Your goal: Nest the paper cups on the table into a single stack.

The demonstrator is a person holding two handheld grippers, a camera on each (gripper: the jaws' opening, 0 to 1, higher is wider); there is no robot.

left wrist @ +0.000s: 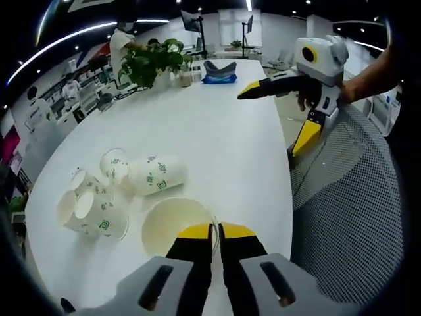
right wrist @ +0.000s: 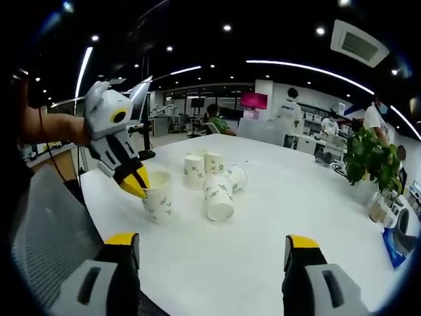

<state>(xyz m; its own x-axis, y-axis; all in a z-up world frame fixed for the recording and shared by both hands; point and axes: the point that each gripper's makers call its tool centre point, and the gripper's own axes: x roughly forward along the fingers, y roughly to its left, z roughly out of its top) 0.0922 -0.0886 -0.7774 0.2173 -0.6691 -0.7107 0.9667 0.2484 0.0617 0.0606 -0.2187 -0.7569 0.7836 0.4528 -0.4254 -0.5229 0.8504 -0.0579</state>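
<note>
My left gripper [left wrist: 216, 230] is shut on the rim of an upright white paper cup [left wrist: 172, 224] with green print, near the table's edge. In the right gripper view the same left gripper [right wrist: 136, 185] pinches that cup [right wrist: 158, 199] from above. Beyond it lies a cluster of loose cups [left wrist: 99, 191]: one on its side [left wrist: 155, 175], others upright or tipped. In the right gripper view, two cups [right wrist: 202, 168] stand upright and two more [right wrist: 220, 195] lie beside them. My right gripper [right wrist: 212, 242] is open and holds nothing; it hovers off the table's side [left wrist: 276, 113].
The white table [left wrist: 217, 138] runs long. A potted plant [left wrist: 151, 60], small jars and a blue object [left wrist: 219, 79] sit at its far end. A grey mesh chair [left wrist: 342, 191] stands beside the table under the right gripper. People stand in the background.
</note>
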